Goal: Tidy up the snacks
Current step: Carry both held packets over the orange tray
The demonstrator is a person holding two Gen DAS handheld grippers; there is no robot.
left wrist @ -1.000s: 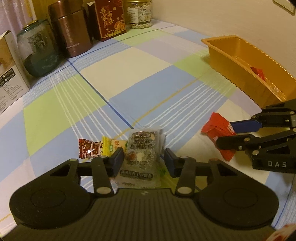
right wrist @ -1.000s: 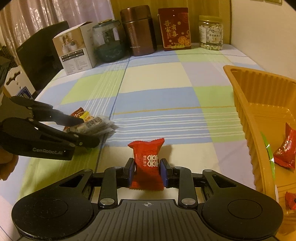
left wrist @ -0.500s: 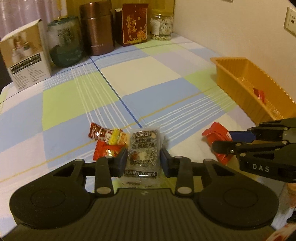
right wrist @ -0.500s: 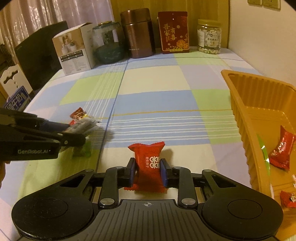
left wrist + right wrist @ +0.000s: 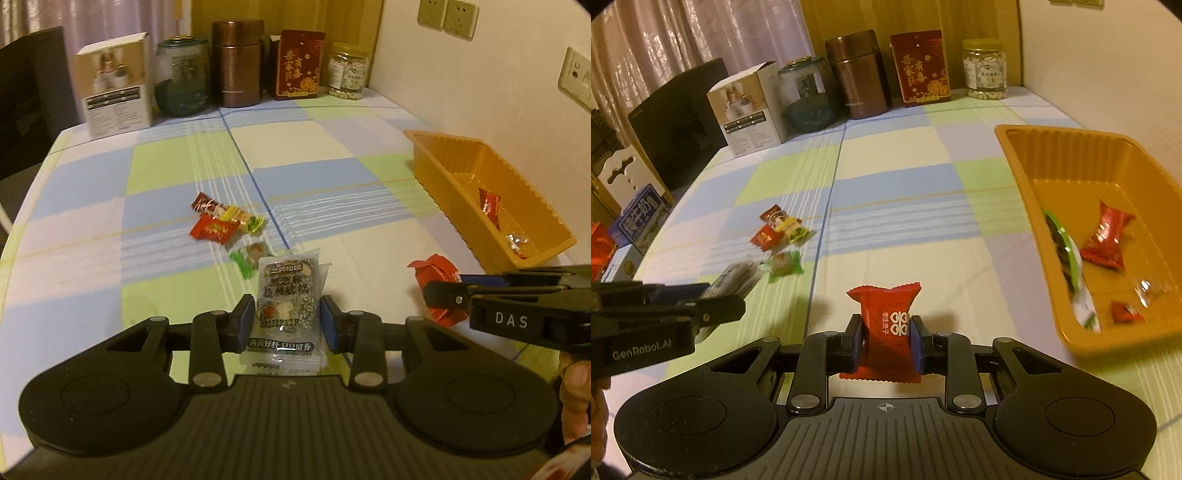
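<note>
1. The table (image 5: 332, 155), under a checked cloth, carries everything; the landmark on it is the orange tray (image 5: 1027, 162), which stands at the table's right edge, close to the wall.
2. The tray already holds a few snacks: a red wrapped candy (image 5: 1106, 240), a green-and-white packet (image 5: 1071, 269) along its near-left wall, and some smaller pieces at its near end.
3. Along the table's back edge, well away from the tray, stand a box (image 5: 114, 85), jars (image 5: 181, 77) and tins (image 5: 236, 62); they look to play no part in this step.
4. The left gripper (image 5: 288, 321) is closed on a clear sesame bar (image 5: 286, 302), held above the cloth, well left of the tray.
5. The right gripper (image 5: 886, 341) is clamped on a red pouch (image 5: 886, 321), held upright, nearer the tray and left of its near corner.
6. A small heap of loose candies (image 5: 225, 223) lies on the cloth farther left of the tray, with a green one (image 5: 249, 256) just apart from it.
7. Judgement: the step in hand is the carry, both tools loaded and neither yet over the tray.
8. The next move calls for bringing the right gripper over the tray's rim and opening it, then the left in turn, so that the two do not crowd each other; the loose candies remain for afterwards.
</note>
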